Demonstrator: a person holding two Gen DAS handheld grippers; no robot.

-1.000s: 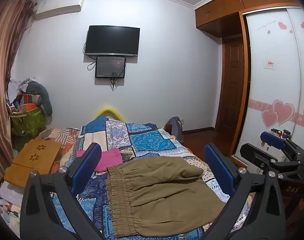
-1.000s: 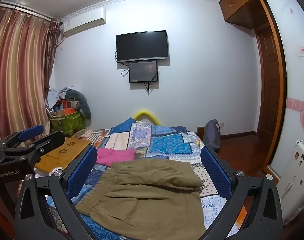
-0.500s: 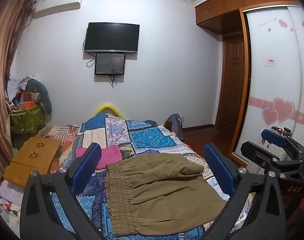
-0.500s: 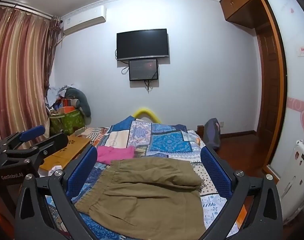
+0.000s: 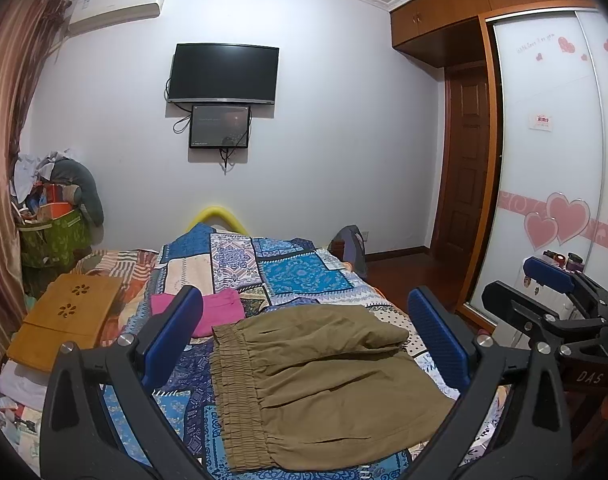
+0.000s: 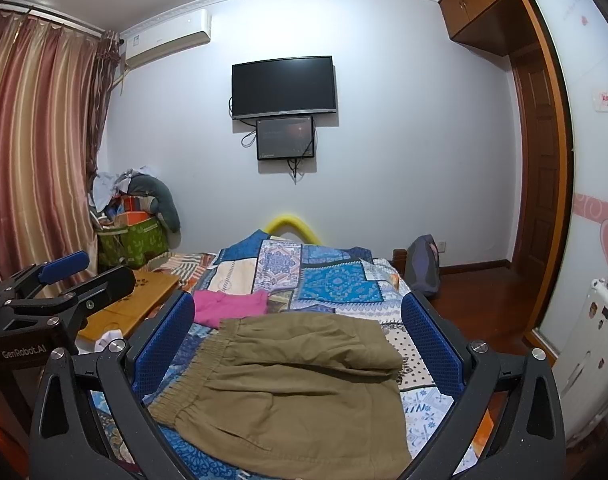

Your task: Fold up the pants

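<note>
Olive-brown pants (image 5: 316, 384) (image 6: 295, 384) lie folded on the patchwork bedspread (image 5: 299, 276), elastic waistband to the left, with the legs doubled back over the top. My left gripper (image 5: 304, 332) hovers above and short of them, open, nothing between its blue pads. My right gripper (image 6: 299, 340) is likewise open and empty over the pants. Each gripper shows in the other's view: the right gripper (image 5: 552, 300) at the right edge, the left gripper (image 6: 63, 284) at the left edge.
A pink garment (image 5: 219, 312) lies on the bed just beyond the waistband. A wooden lap tray (image 5: 63, 312) rests at the bed's left side. A green bag with clutter (image 5: 51, 236) stands by the curtain. A wardrobe (image 5: 552, 160) and door are on the right.
Both cameras have tilted up slightly, so the pants sit a little lower in view. The pants have not moved, and both grippers stay open.
</note>
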